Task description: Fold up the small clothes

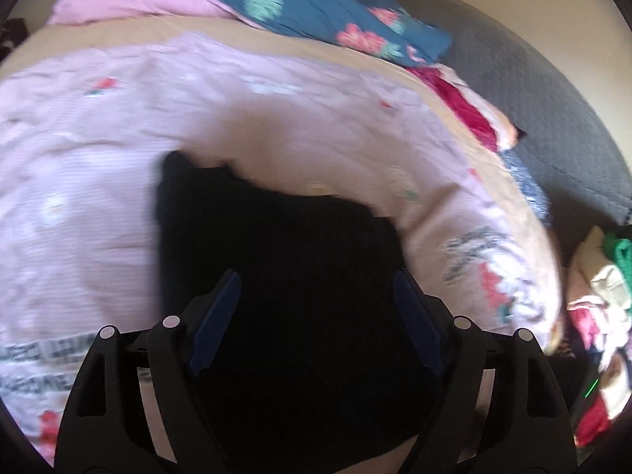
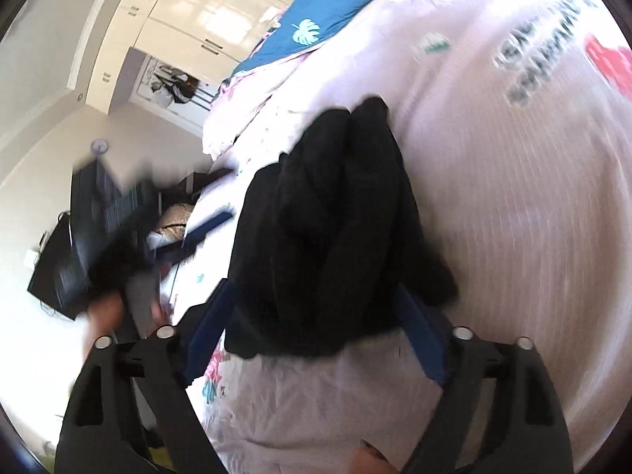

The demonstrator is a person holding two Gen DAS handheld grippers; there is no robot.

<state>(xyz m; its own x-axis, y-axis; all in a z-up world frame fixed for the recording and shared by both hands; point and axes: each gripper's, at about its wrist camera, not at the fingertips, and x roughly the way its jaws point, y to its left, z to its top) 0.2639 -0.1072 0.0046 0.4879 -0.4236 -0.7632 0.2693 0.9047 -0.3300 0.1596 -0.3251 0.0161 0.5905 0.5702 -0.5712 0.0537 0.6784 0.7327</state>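
A black garment (image 1: 284,276) lies on the pale pink bedsheet (image 1: 79,158). My left gripper (image 1: 316,288) is open, its blue pads spread wide just above the black cloth. In the right wrist view the same black garment (image 2: 335,229) is bunched into folds on the sheet (image 2: 513,197). My right gripper (image 2: 316,300) is open, its blue pads on either side of the garment's near edge. The left gripper (image 2: 106,213) shows blurred at the left of that view.
A teal floral blanket (image 1: 328,19) and a pink pillow (image 1: 130,0) lie at the bed's far side. A pile of coloured clothes (image 1: 600,296) lies at the right, with a grey quilt (image 1: 533,79) behind. White wardrobe doors (image 2: 189,12) stand beyond the bed.
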